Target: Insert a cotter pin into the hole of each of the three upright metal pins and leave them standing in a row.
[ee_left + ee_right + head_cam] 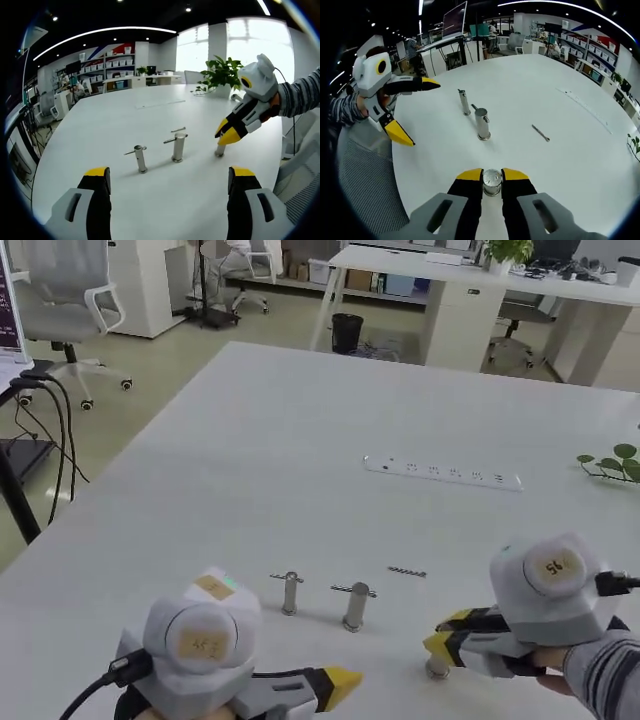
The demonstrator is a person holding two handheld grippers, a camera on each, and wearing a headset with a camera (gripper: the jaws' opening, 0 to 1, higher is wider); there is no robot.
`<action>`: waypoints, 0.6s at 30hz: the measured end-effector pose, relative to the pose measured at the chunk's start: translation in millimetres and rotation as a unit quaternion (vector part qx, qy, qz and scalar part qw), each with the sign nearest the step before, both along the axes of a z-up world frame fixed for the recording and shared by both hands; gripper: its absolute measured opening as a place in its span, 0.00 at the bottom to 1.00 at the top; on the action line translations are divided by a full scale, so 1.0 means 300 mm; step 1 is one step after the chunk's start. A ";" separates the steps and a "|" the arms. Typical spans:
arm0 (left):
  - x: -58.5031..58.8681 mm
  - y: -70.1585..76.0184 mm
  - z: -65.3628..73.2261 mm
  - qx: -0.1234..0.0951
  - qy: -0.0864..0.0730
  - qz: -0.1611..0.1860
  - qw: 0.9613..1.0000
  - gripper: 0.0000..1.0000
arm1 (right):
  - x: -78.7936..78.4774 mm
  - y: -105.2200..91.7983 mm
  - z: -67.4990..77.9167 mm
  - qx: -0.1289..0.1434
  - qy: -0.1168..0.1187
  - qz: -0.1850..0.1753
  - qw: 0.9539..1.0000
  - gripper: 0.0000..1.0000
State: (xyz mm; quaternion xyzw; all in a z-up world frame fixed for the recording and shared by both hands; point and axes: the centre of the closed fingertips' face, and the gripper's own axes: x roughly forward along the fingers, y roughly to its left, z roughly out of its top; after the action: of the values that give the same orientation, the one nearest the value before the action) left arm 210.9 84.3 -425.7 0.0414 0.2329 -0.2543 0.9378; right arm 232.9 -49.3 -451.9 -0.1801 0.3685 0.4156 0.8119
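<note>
With your right gripper (492, 176) clamped on the bare third metal pin (492, 184) and your left gripper (169, 172) spread wide and empty, a skewed pull could topple that pin or turn its hole away from the loose cotter pin (407, 572) lying beyond the row.

Left gripper (168, 174): pale grey rounded housing, black jaw arms with yellow tips, slotted grey finger bases.
Left cap label (205, 645): tan sticker on the round end, print unreadable.
Left cable (90, 692): black, leaving the rear.
Right gripper (437, 635): the same grey, black and yellow build.
Right cap label (553, 566): tan, with dark digits.
Right cable (620, 583): black.
Sleeve (605, 670): grey with thin dark stripes.
</note>
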 end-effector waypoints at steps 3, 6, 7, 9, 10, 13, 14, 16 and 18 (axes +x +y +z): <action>-0.001 -0.001 0.000 0.001 0.000 -0.001 1.000 0.97 | -0.027 0.037 0.001 0.002 -0.002 0.014 1.000 0.09; 0.000 -0.002 0.002 0.000 -0.001 -0.001 1.000 0.97 | -0.044 0.070 0.002 0.000 -0.008 0.032 0.999 0.09; 0.000 -0.002 0.002 0.000 -0.001 -0.002 1.000 0.97 | -0.047 0.079 0.002 0.000 -0.009 0.035 0.999 0.09; 0.001 -0.001 0.003 0.000 -0.002 -0.001 1.000 0.97 | -0.052 0.098 0.003 0.003 -0.010 0.040 0.999 0.09; 0.001 -0.001 0.004 -0.001 -0.002 -0.001 1.000 0.97 | -0.054 0.106 0.003 0.005 -0.009 0.041 0.999 0.09; 0.001 0.000 0.006 -0.003 -0.002 -0.001 1.000 0.97 | -0.064 0.135 0.004 0.010 -0.008 0.046 0.999 0.09; 0.001 0.000 0.007 -0.003 -0.002 -0.001 1.000 0.97 | -0.066 0.141 0.005 0.011 -0.008 0.046 0.999 0.09; 0.000 -0.002 0.008 -0.004 -0.002 -0.002 1.000 0.97 | -0.068 0.153 0.007 0.017 -0.007 0.045 0.999 0.09; 0.000 -0.004 0.008 -0.004 -0.002 -0.003 1.000 0.97 | -0.071 0.161 0.008 0.020 -0.008 0.045 0.999 0.09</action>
State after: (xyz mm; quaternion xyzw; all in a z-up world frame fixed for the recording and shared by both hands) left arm 210.8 82.9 -423.3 0.0393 0.2296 -0.2580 0.9377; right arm 211.6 -0.9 -449.6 -0.1840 0.3447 0.4577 0.7986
